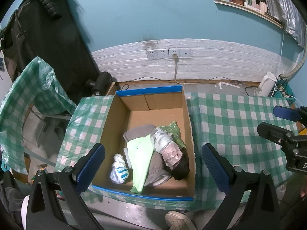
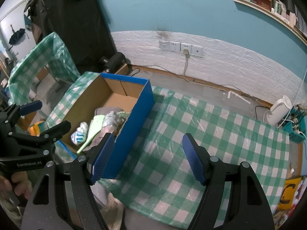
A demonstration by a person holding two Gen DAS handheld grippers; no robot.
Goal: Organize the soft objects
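Observation:
An open cardboard box (image 1: 149, 91) with blue edges stands on the green-and-white checked tablecloth (image 1: 230, 124). Inside lie several soft items: a lime-green cloth (image 1: 139, 157), a white and blue bundle (image 1: 119, 169), a grey-and-pink roll (image 1: 167, 143), a green knitted piece (image 1: 175, 132), grey fabric (image 1: 134, 133) and a black piece (image 1: 182, 169). My left gripper (image 1: 153, 166) hangs open over the box's near end, holding nothing. My right gripper (image 2: 147, 159) is open and bare over the cloth, just right of the box's blue wall (image 2: 134, 118). Each gripper shows in the other's view: the right gripper (image 1: 268, 119), the left gripper (image 2: 49, 115).
A white kettle (image 2: 278, 111) and a teal basket (image 2: 295, 132) sit at the table's far right. Wall sockets (image 1: 168, 53) with one plugged cable are behind. A black cylinder (image 1: 101, 83) lies behind the box. A checked plastic cover (image 1: 38, 88) drapes furniture at left. A shoe (image 1: 176, 220) is below the table edge.

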